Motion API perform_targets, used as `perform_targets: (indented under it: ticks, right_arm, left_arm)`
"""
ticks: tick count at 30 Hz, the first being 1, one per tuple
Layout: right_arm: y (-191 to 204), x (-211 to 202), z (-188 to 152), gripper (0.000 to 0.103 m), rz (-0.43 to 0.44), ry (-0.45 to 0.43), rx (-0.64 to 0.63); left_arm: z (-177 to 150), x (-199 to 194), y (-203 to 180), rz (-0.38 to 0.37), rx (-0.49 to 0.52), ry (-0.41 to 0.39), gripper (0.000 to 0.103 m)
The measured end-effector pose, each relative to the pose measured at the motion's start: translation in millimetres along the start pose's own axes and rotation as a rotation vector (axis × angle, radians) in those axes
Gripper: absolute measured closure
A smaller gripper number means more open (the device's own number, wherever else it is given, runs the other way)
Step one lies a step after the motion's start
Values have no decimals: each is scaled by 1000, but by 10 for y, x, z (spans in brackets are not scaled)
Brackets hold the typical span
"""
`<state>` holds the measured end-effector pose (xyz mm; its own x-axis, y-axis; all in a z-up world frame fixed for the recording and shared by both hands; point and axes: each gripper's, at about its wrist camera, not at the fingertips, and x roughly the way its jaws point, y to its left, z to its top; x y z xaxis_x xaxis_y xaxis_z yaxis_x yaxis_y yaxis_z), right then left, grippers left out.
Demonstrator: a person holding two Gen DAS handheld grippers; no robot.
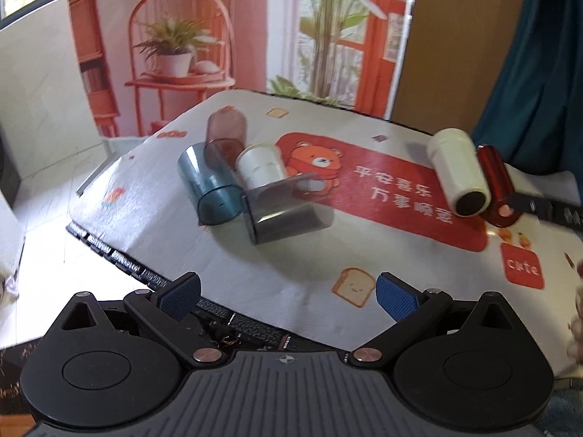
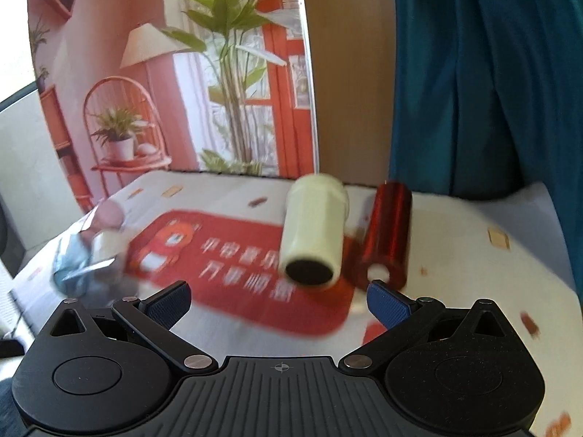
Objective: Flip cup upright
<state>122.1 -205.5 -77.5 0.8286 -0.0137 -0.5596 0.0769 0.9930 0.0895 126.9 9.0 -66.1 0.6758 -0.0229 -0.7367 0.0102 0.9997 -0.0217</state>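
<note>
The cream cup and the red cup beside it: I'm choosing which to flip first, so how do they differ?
The cream cup is opaque and pale; the red cup is glossy and see-through. The cream cup looks wider, the red cup slimmer. The cream cup shows a dark round end toward the cameras; the red cup shows a pale spot at its near end. Both lie on their sides on the printed tablecloth, side by side, just ahead of the open right claw.

Home-style staged tabletop: cartoon bear tablecloth, printed living-room backdrop, teal curtain.
</note>
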Motion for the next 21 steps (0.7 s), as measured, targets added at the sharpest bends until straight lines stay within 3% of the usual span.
perform_targets:
  ticks: [4,10,14,19,21]
  right_arm:
    - [27,508,139,7,-57,-18,-99]
    - [138,1145,257,11,-120,27,-170]
    - [259,1406,280,19,-165,74,-247]
    - [273,1572,248,26,-202,113,-245]
    - [271,1613,231,36,-231,118,-244]
  left_arm:
    - [-83,170,78,50,-30,40,0]
    - [-171,319,224,46,-83,81,0]
    - [-214,381,250,34,-89,93,0]
    - [-295,462,279,22,-106,118,0]
    - [-304,471,275,20,-101,117,0]
